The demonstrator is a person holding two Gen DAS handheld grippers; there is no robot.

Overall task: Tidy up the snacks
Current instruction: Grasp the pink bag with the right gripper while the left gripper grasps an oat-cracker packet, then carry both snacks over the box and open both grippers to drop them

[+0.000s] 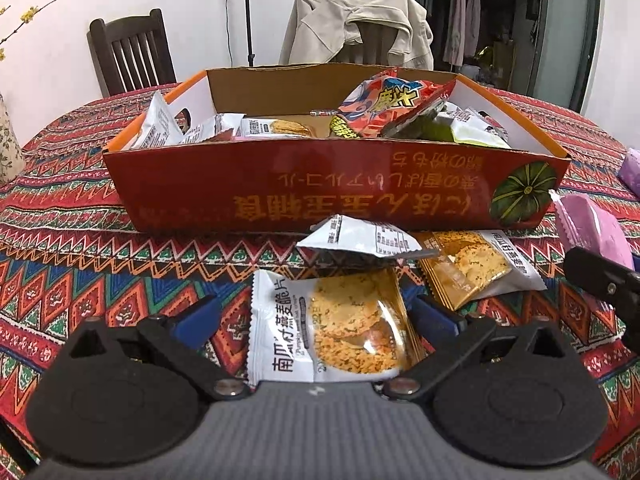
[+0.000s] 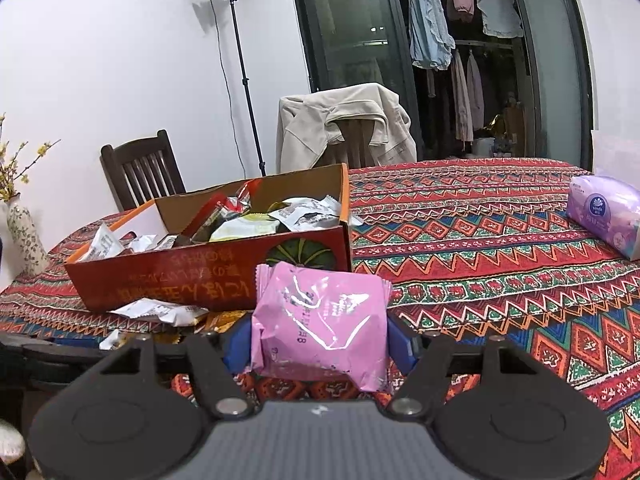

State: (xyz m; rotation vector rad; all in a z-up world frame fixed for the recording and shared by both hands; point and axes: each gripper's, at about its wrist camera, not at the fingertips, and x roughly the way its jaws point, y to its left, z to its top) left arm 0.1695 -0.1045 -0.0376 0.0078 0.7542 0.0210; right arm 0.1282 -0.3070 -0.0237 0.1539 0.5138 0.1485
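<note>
A tabletop (image 2: 480, 240) under a red, zigzag-patterned cloth fills both views. On it stands a wide red cardboard box (image 1: 320, 192) with upside-down yellow lettering and a green pumpkin printed at one end of its near wall; its top is open and it holds a heap of snack packets, among them a large red and orange bag (image 1: 394, 106) leaning against the right side and several white sachets. Behind the tabletop stand a dark wooden chair (image 1: 132, 54) and a second chair draped with a beige jacket (image 1: 356, 24); a lamp on a tall stand (image 2: 236, 72) rises by the wall. A purple pack of tissues (image 2: 606, 214) lies well apart from the box, toward the far right edge, and a flowered vase (image 2: 26, 236) stands at the left.

Just in front of the box, three packets lie on the cloth: a white sachet (image 1: 360, 240) with a printed table, touching the box's base, a biscuit packet (image 1: 480, 268) with an orange end beside it, and nearer the camera a white pumpkin oat crisp packet (image 1: 324, 328).

The left hand-held gripper (image 1: 316, 320) stands wide open, a blue-padded finger on each side of the pumpkin oat crisp packet; whether either pad touches it cannot be told.

The right hand-held gripper (image 2: 318, 336) is clamped on a pink packet (image 2: 320, 320), held above the cloth, just in front of the box's pumpkin corner.
</note>
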